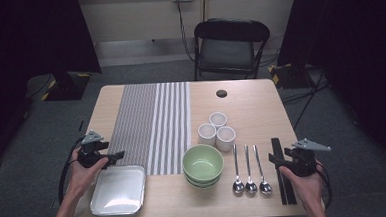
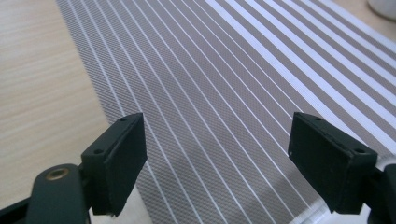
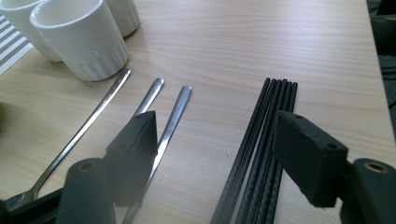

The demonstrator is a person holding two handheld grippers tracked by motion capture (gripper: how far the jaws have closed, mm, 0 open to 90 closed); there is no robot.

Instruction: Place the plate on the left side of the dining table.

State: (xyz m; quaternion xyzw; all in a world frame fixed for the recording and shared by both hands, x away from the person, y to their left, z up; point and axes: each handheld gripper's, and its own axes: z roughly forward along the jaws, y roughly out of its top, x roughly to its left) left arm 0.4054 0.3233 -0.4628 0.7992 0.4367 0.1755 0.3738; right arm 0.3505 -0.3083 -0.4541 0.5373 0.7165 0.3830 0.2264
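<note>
A: What is the left tool point(image 1: 114, 157) doing at this moment?

B: Its jaws stand wide apart and nothing is between them. In the left gripper view they hang over the striped mat point(image 2: 224, 93), which lies directly under and ahead of the tool. The metal tray point(image 1: 118, 189) is just below that tool in the high view, close to the hand.

A: And the right tool point(image 3: 219, 154)?

B: Also open, and it holds nothing. Between its jaws, lower on the surface point(image 3: 261, 42), I see the black chopsticks point(image 3: 261, 154), lying together as one bundle, more toward its right jaw. The nearest spoon point(image 3: 170, 123) passes under its left jaw, with two more spoons beyond that one.

A: Why are things arranged so?

B: I think it is a set of tableware waiting to be laid out. The spoons are parallel, the chopsticks are packed side by side, the three white cups point(image 1: 216, 131) stand touching, and the green bowls point(image 1: 203, 164) are stacked. Such order makes each piece easy to take alone.

A: So what comes next, in your opinion?

B: Probably the right tool goes down on the chopsticks, because they are nearest to it.
</note>
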